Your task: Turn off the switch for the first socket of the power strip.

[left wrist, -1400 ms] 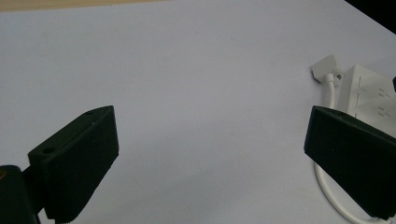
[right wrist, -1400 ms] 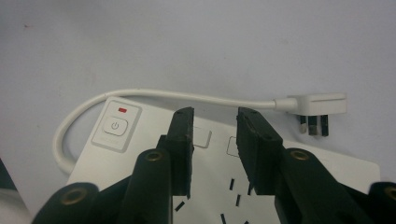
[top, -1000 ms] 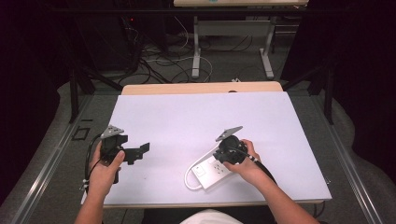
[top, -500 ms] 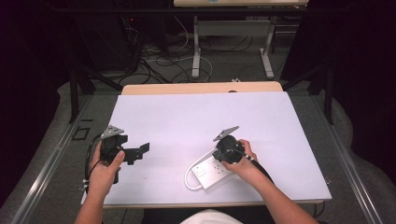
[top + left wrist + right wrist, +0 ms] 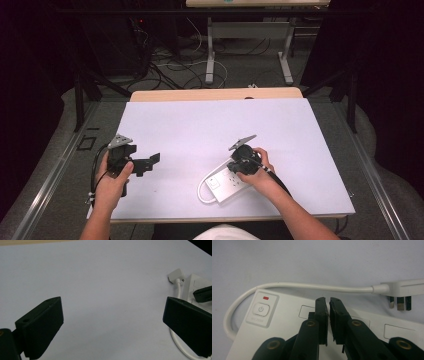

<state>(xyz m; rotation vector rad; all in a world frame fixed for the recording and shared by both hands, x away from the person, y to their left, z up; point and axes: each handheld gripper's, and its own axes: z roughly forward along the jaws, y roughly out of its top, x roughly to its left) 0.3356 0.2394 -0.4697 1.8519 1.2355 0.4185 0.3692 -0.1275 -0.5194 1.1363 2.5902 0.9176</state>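
Your left gripper [image 5: 150, 161] sits over the left part of the table [image 5: 200, 125], near its front edge, well apart from everything else. The power strip [image 5: 225, 182] lies on the table right of centre, also near the front edge. Its cable [image 5: 312, 286] loops out from the switch end and runs along the strip's far side to the plug [image 5: 399, 290], which lies on the table just beside the strip. Your right gripper [image 5: 329, 315] is directly above the strip, with your right hand [image 5: 257, 170] behind it.
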